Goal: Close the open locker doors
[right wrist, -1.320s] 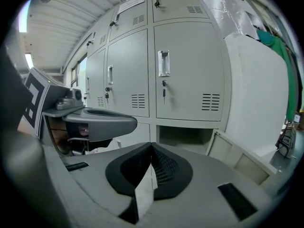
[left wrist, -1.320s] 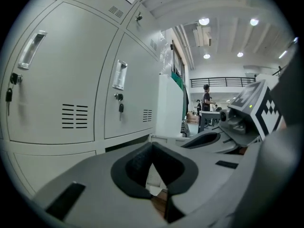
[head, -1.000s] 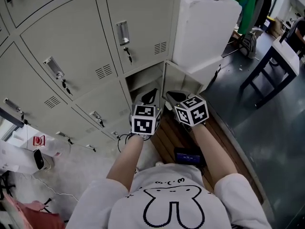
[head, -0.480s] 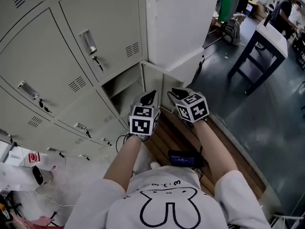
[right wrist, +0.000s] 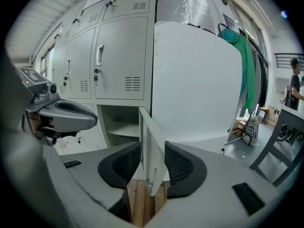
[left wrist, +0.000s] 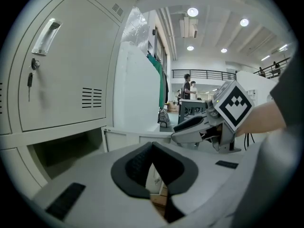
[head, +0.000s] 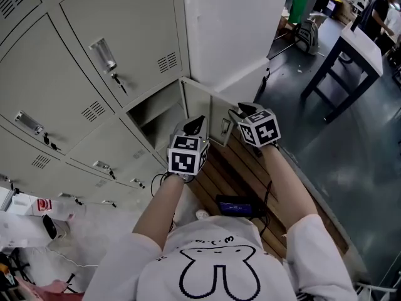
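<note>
One low locker stands open: its grey door (head: 203, 113) swings out from the dark compartment (head: 153, 115). My right gripper (head: 241, 111) is at the door's free edge. In the right gripper view the door (right wrist: 151, 141) runs between the jaws of my right gripper (right wrist: 153, 163), which are opening, and the pads do not press on it. My left gripper (head: 199, 123) hangs in front of the compartment, just left of the door, holding nothing. In its own view my left gripper (left wrist: 152, 148) has its pad tips together, with the door (left wrist: 133, 139) beyond them.
Closed locker doors (head: 125, 36) with handles and keys fill the left. A big white block (head: 232, 24) stands right of the lockers. A wooden slat platform (head: 241, 171) and a black device (head: 235, 205) lie below. A dark table (head: 357, 49) stands on the right.
The head view has swung, so the lockers sit further left. My right gripper has moved up and to the right, to the door's outer edge. The left gripper has barely moved.
</note>
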A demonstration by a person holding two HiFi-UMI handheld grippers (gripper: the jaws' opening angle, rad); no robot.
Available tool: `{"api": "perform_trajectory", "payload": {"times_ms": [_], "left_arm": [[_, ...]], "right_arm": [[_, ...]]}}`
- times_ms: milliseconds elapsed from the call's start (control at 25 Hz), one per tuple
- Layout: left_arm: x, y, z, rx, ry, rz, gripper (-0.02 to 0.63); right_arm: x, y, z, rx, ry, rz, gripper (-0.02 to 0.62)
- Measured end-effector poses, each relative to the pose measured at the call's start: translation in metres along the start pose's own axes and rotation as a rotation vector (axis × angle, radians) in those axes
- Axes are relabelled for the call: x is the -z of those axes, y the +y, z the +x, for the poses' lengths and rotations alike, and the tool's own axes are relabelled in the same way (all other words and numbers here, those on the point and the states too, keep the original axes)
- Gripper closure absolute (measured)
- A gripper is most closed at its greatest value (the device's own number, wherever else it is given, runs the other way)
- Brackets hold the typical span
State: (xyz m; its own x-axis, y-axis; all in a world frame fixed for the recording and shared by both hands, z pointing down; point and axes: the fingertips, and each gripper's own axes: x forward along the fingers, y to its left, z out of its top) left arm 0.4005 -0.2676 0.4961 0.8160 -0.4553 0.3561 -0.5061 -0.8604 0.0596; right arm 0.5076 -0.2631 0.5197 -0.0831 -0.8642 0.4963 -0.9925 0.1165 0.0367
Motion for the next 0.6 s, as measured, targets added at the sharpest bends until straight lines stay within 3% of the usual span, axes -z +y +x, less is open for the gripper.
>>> {"api": "perform_trajectory", "payload": {"times_ms": [200,440,600], "left_arm": [[-0.002,0.004,0.007,-0.007,0.011,0.012,0.591],[-0.003,0.008,0.012,-0.009,0.017,0.017,0.590],[-0.005,0.013,0.013,-0.012,0.016,0.009,0.591]], "right_arm": [[0.005,-0.022,0.011,0.009,0.058,-0.030,0.459],[0.017,-0.029,0.024,-0.066,0.132,0.058,0.457],[0.018,-0.026,0.026,-0.100,0.151,0.055,0.486]]}}
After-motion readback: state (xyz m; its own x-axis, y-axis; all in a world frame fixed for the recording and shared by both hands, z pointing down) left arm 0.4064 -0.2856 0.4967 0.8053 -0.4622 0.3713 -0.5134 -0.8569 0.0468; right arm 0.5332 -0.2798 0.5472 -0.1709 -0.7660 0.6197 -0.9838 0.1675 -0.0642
